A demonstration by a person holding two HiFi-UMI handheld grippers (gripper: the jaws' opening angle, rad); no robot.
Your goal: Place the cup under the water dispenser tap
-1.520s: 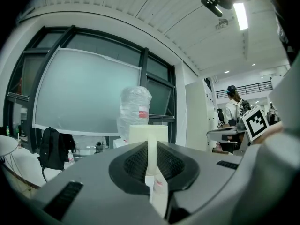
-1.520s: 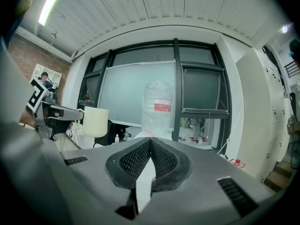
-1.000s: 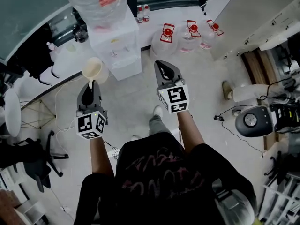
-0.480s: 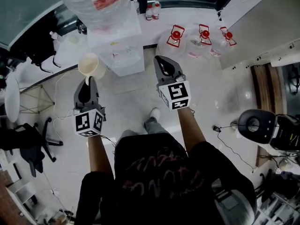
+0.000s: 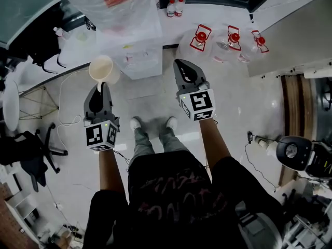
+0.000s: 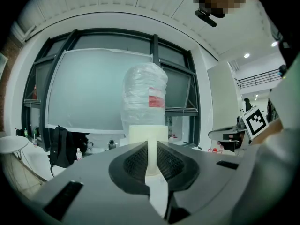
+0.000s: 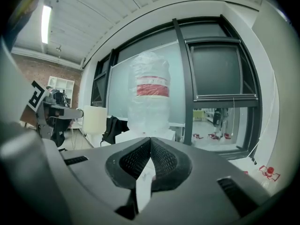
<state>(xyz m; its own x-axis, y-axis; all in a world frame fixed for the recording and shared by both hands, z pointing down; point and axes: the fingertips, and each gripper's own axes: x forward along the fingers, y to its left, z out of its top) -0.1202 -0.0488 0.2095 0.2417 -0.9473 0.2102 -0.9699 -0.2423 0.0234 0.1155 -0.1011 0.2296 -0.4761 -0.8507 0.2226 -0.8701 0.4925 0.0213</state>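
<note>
While the left tongs (image 5: 100,88) are clamped on a narrow strip of the cup's near side, the cup (image 5: 102,69) itself juts out past their tips, carried in the air over the floor (image 5: 155,101). It stands upright – long axis vertical, open mouth facing up toward the head camera, base toward the floor. It is a plain cream-coloured cup with straight, nearly cylindrical walls and a round rim; seen along the left tongs, it rises as a pale column behind the ribbed black pads.

Empty, the right tongs (image 5: 182,65) have their pads pressed together, and they are held level with the left pair, well apart from the cup.

Just beyond both pairs stands the water dispenser (image 5: 137,61), a white box with a large clear bottle (image 5: 111,1) bearing a red label upended on top. The cup hangs near the dispenser's front left corner, apart from it – not under a tap. To the dispenser's right, along the foot of the window wall, sit three spare water jugs (image 5: 199,38) with red caps.
</note>
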